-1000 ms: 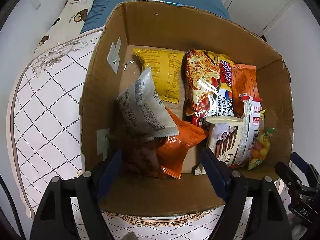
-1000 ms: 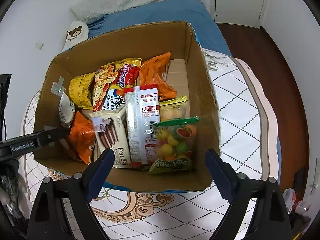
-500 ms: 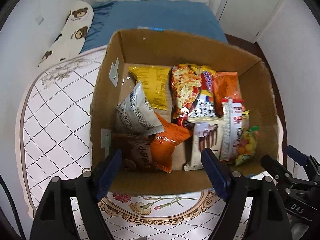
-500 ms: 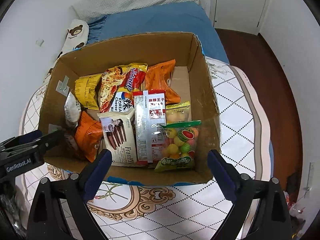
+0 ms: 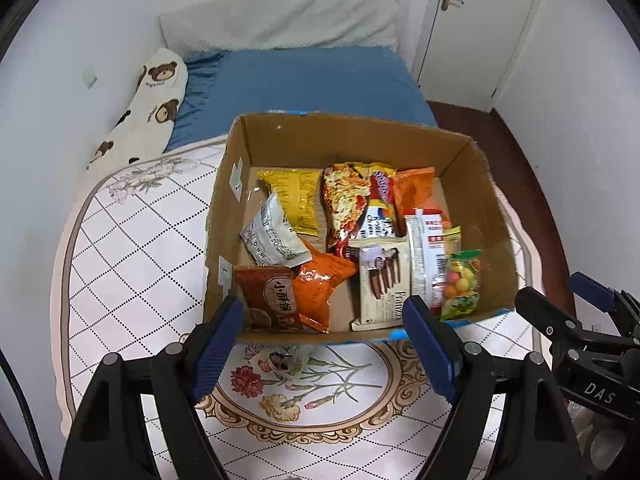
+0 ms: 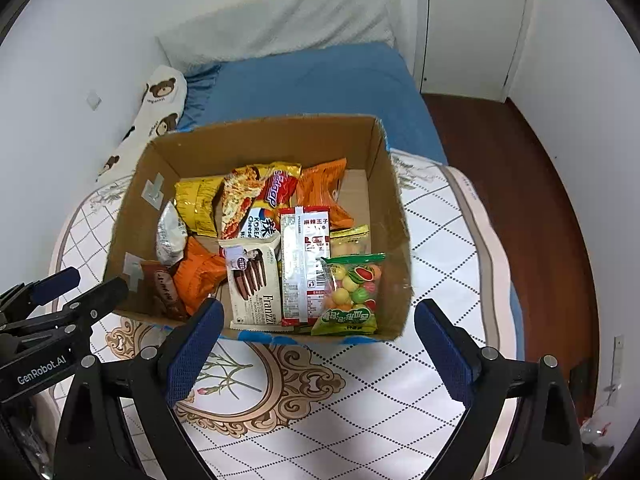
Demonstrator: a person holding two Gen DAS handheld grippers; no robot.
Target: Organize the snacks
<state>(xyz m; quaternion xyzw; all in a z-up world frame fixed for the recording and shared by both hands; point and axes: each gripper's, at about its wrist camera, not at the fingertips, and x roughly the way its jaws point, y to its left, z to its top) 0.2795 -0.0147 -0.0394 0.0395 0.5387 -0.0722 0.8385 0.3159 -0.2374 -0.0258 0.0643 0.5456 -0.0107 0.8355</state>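
An open cardboard box (image 5: 486,216) (image 6: 394,220) stands on a patterned white quilt and holds several snack packs. Among them are a brown pack (image 5: 268,298), an orange bag (image 5: 320,282), a white pouch (image 5: 272,236), a yellow bag (image 5: 296,196), a wafer pack (image 5: 382,280) (image 6: 254,280) and a fruit candy bag (image 5: 462,284) (image 6: 352,292). My left gripper (image 5: 324,346) hangs open in front of the box's near wall, nothing between its blue pads. My right gripper (image 6: 320,354) is open too, empty, over the quilt before the box.
The quilt (image 5: 132,264) covers a bed with a blue sheet (image 5: 312,80), a grey pillow (image 5: 280,20) and a bear-print bolster (image 5: 148,108) by the left wall. Dark wooden floor (image 6: 532,184) and a white door (image 6: 472,28) lie to the right.
Both grippers have risen and drawn back from the box, so it looks smaller and more of the bed and quilt shows. Both stayed open and empty; the snacks have not moved.
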